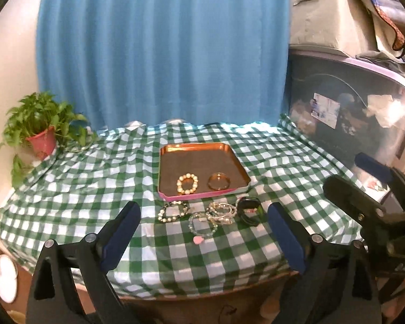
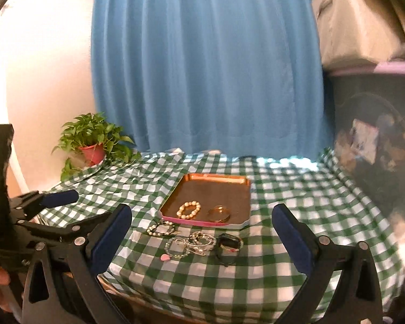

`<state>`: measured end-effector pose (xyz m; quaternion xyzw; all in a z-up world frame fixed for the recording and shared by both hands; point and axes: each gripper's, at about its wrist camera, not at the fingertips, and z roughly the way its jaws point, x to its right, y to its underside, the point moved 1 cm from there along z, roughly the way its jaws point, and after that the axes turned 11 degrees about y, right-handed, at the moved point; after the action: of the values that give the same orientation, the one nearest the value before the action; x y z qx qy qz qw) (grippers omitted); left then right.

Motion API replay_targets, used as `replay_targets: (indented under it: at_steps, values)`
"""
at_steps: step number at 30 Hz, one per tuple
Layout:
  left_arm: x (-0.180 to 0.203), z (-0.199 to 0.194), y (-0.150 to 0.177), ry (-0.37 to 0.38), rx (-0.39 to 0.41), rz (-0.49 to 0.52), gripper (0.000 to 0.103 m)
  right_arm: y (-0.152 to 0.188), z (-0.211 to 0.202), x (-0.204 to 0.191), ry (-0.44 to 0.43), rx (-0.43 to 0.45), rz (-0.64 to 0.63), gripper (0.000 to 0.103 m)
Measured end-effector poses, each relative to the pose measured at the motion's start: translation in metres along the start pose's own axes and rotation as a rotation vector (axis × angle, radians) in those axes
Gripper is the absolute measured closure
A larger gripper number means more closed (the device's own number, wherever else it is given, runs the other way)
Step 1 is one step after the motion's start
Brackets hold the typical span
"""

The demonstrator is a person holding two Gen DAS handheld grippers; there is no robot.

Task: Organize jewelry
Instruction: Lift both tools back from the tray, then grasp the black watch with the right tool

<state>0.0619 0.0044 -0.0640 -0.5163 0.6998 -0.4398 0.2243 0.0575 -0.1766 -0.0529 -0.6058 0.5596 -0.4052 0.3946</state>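
Note:
A copper tray (image 1: pixel 175 151) (image 2: pixel 199 181) with a pink front rim sits mid-table. It holds a pearl bracelet (image 1: pixel 187 184) (image 2: pixel 189 209) and a gold bangle (image 1: pixel 219 181) (image 2: pixel 219 213). In front of the tray lie a dark-and-pearl bead bracelet (image 1: pixel 172 211) (image 2: pixel 160 228), a tangle of beaded bracelets (image 1: pixel 220 212) (image 2: pixel 199 241), one with a pink heart charm (image 1: pixel 198 239) (image 2: pixel 164 257), and a black watch-like band (image 1: pixel 248 210) (image 2: pixel 229 244). My left gripper (image 1: pixel 203 237) is open and empty, near the table's front edge. My right gripper (image 2: pixel 202 240) is open and empty, also back from the jewelry.
A green-checked cloth (image 1: pixel 81 189) covers the table. A potted plant (image 1: pixel 40 132) (image 2: pixel 93 145) stands at the back left. A large plastic bin (image 1: pixel 348 118) with grey bags on top stands at the right. A blue curtain (image 1: pixel 162 48) hangs behind.

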Motion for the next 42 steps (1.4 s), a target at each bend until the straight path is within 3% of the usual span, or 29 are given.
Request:
replay_targets:
  at_steps: [4, 8, 13, 18, 25, 26, 28, 30, 34, 37, 39, 42]
  values:
    - [0.004, -0.018, 0.001, 0.011, -0.007, -0.026, 0.002, -0.004, -0.022, -0.004, -0.002, 0.017, -0.010, 0.000]
    - [-0.001, -0.019, 0.009, 0.024, -0.020, -0.013, 0.001, -0.001, -0.021, -0.002, -0.031, -0.027, -0.014, 0.000]
    - [-0.032, 0.009, 0.028, -0.060, -0.077, -0.109, 0.001, 0.018, -0.003, -0.005, -0.011, -0.069, -0.054, 0.000]
    - [-0.061, 0.033, 0.048, 0.135, -0.069, -0.191, 0.001, 0.045, 0.025, -0.002, -0.007, -0.123, -0.060, 0.000]
    - [-0.072, 0.098, 0.061, -0.009, -0.194, -0.112, 0.008, 0.073, 0.079, 0.015, -0.080, -0.196, -0.009, 0.004]
    - [-0.073, 0.106, 0.063, -0.018, -0.206, -0.100, 0.012, 0.075, 0.086, 0.016, -0.080, -0.206, -0.009, 0.011]
    - [-0.074, 0.129, 0.067, 0.001, -0.240, -0.084, 0.031, 0.081, 0.105, 0.020, -0.076, -0.240, -0.005, 0.024]
    - [-0.077, 0.150, 0.071, 0.015, -0.277, -0.075, 0.043, 0.088, 0.126, 0.023, -0.065, -0.286, -0.005, 0.038]
    - [-0.083, 0.187, 0.074, 0.067, -0.335, -0.076, 0.067, 0.099, 0.163, 0.029, -0.079, -0.362, 0.004, 0.047]
    - [-0.086, 0.204, 0.073, 0.077, -0.351, -0.076, 0.075, 0.106, 0.182, 0.031, -0.067, -0.378, -0.016, 0.062]
    - [-0.089, 0.211, 0.071, 0.102, -0.354, -0.089, 0.080, 0.114, 0.199, 0.032, -0.052, -0.393, -0.031, 0.078]
    - [-0.091, 0.222, 0.070, 0.129, -0.347, -0.099, 0.083, 0.118, 0.218, 0.041, -0.072, -0.453, 0.054, 0.085]
